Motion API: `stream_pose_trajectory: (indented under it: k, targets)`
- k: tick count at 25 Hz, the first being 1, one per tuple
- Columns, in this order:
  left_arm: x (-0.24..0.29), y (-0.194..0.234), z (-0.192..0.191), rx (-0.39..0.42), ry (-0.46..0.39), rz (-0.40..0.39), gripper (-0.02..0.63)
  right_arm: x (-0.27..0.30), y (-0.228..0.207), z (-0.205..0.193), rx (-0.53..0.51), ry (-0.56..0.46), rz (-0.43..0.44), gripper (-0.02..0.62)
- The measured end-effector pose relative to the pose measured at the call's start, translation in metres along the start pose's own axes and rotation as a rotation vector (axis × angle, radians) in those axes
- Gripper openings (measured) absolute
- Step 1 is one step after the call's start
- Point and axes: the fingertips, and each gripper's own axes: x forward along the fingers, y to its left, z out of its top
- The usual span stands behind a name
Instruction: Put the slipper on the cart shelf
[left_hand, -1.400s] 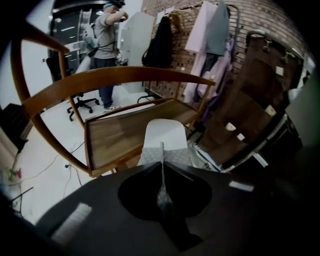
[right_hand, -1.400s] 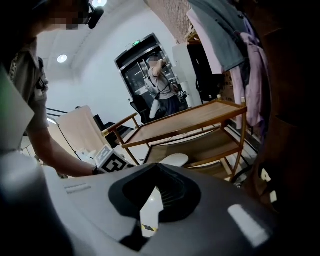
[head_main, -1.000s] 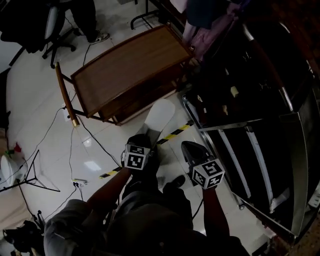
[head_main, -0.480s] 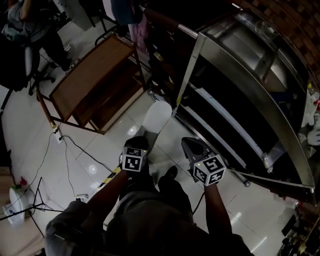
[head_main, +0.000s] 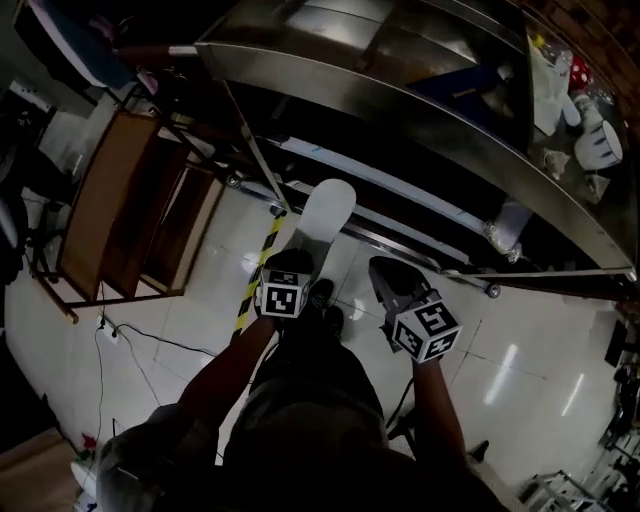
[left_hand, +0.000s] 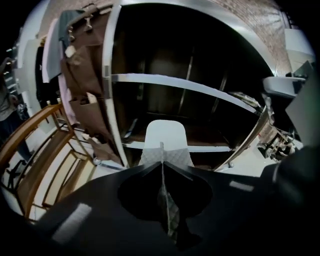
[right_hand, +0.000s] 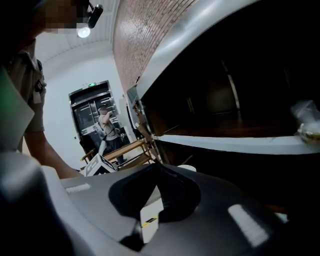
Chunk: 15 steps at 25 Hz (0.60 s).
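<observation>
White slipper (head_main: 327, 212) with grey diamond-quilted lining; silver-grey metal cart (head_main: 400, 108); yellow-and-black striped tape (head_main: 254, 285) on glossy white floor tiles (head_main: 195, 295); warm brown wooden trolley (head_main: 95, 200); red-brown brick wall (right_hand: 135, 30) with pale mortar lines.

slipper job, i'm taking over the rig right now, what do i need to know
Left gripper: shut on the white slipper, fingers pinching its upper, toe pointing at the cart.
Right gripper: shut, holding nothing, level with the left one.
Done: slipper is off the floor and in front of the cart.
Left: set it on a shelf, then let go.
</observation>
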Motion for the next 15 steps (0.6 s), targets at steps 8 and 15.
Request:
stream_pose_trajectory:
  k: [8,15]
  targets:
    - [0.097,-0.067,0.047,0.106,0.008,-0.113,0.015,-0.04,-0.069,-0.003,0.083,-0.06,-0.206,0.0]
    - [0.174,-0.093,0.077,0.157,-0.005,-0.14,0.015,-0.068,-0.103,-0.012,0.162,-0.102,-0.332,0.0]
